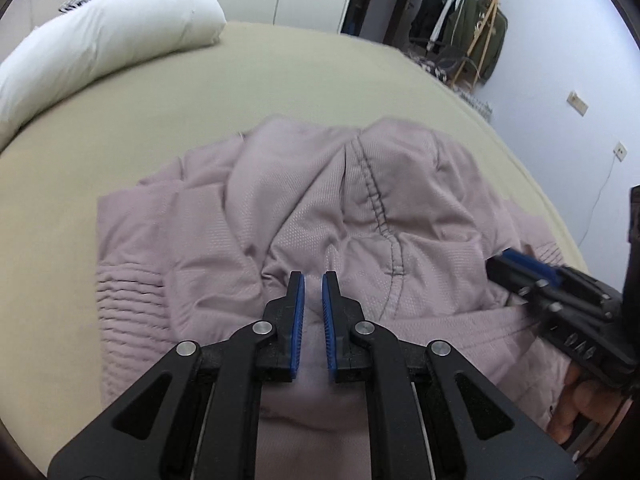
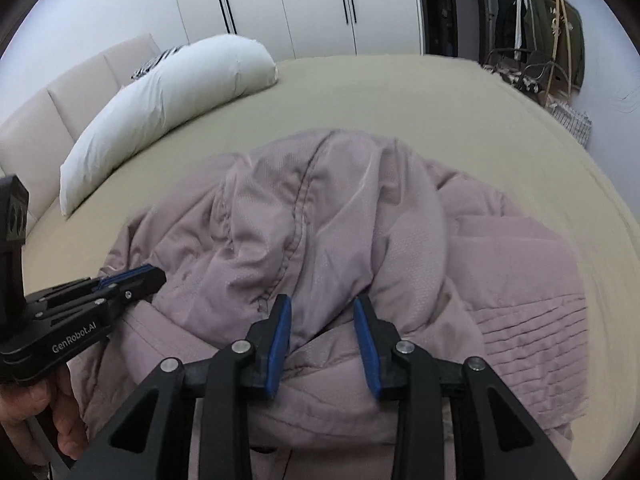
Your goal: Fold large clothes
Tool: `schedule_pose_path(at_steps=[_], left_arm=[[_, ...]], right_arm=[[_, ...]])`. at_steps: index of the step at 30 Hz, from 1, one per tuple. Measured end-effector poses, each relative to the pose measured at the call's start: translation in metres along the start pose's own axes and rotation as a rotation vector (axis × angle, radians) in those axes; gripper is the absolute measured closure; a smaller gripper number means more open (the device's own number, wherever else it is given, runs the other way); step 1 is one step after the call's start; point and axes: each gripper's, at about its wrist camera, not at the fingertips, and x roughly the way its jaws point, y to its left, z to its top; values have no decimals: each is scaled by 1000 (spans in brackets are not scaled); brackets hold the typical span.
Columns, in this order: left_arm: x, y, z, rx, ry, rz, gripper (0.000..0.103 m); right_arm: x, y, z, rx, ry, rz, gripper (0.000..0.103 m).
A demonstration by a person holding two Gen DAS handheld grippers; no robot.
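Observation:
A large mauve padded jacket (image 1: 280, 208) lies crumpled on the bed, with a stitched seam running down its middle and ribbed quilting at its sides. My left gripper (image 1: 313, 276) is shut on a thin fold at the jacket's near edge, its blue pads almost together. It also shows from the side in the right wrist view, the left gripper (image 2: 148, 272) reaching in at the cloth's left edge. My right gripper (image 2: 322, 298) is shut on a thicker bunch of the jacket (image 2: 340, 200), which fills the gap between its pads. The right gripper (image 1: 508, 256) enters the left wrist view from the right.
The olive bed sheet (image 1: 280, 72) stretches beyond the jacket. A long white pillow (image 2: 160, 104) lies at the far left against a beige headboard (image 2: 60, 108). A clothes rack (image 2: 548, 28) with dark garments stands at the far right, by white wardrobe doors. A hand (image 2: 52, 412) holds each gripper.

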Motion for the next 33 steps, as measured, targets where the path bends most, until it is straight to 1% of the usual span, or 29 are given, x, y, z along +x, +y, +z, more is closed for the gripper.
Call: schedule_pose_path(at_steps=[1,3,4,5,6,7,8,9,10,13,14,15,16,18,19,20,21,22,23,24,26,29,32,33], left_arm=[[-10,-2,-1,4,-30,-1,94],[-26,-10,-2,29,-77,-8,94],[-29,-19,-6,49,-77,-13,94],[-22,-25,-3,70,-54,-12,94],[-13,-26,-4,86,-17,-4,94],[1,-33,-7,101,37,12,94],[14,-30,-4,99,69,20,94],[20,-29,-6,89,73,17,94],[22,-27,-7,82,76,11,94],[8,-23,-3,52,62,-12,94],[-3,-19,-3,31,45,-21,94],[-10,-12,-4,15,33,-28,94],[-25,-6,-5,-11,13,-40,94],[-55,7,-14,-48,-10,-39,94],[-68,9,-18,-54,-14,-37,90],[-84,16,-27,-58,-20,-36,78],[-100,22,-35,-67,-26,-33,67],[-120,26,-46,-81,-33,-30,36],[-137,35,-59,-99,-46,-27,24],[-154,42,-73,-114,-51,-24,24],[-186,56,-100,-139,-24,-25,24],[-222,85,-144,-194,32,-38,24],[-255,109,-190,-249,81,-61,24],[-259,116,-206,-271,99,-72,24]], right_arm=[[-14,-2,1,-5,-36,-5,66],[-29,-7,-3,4,-69,-22,58],[-31,-10,-6,9,-69,-29,56],[-26,-14,-12,9,-47,-45,53],[-17,-18,-15,13,-12,-56,53],[-4,-22,-22,23,44,-59,53],[10,-27,-30,31,101,-51,52],[16,-30,-35,34,110,-41,51],[15,-32,-38,30,91,-33,51],[0,-33,-34,60,77,-26,51],[-11,-35,-33,86,62,-24,46],[-23,-36,-34,105,43,-23,38],[-39,-38,-35,123,13,-17,35],[-72,-45,-45,153,-51,3,18],[-89,-48,-50,166,-76,9,14],[-106,-51,-58,179,-99,13,8],[-118,-52,-65,186,-110,16,7],[-131,-53,-74,191,-109,12,6],[-141,-55,-82,197,-102,11,6],[-152,-58,-92,201,-92,8,6],[-170,-65,-113,214,-61,-4,6],[-202,-75,-146,274,-30,7,6],[-234,-85,-184,342,-25,12,6],[-240,-86,-196,360,-21,20,6]])
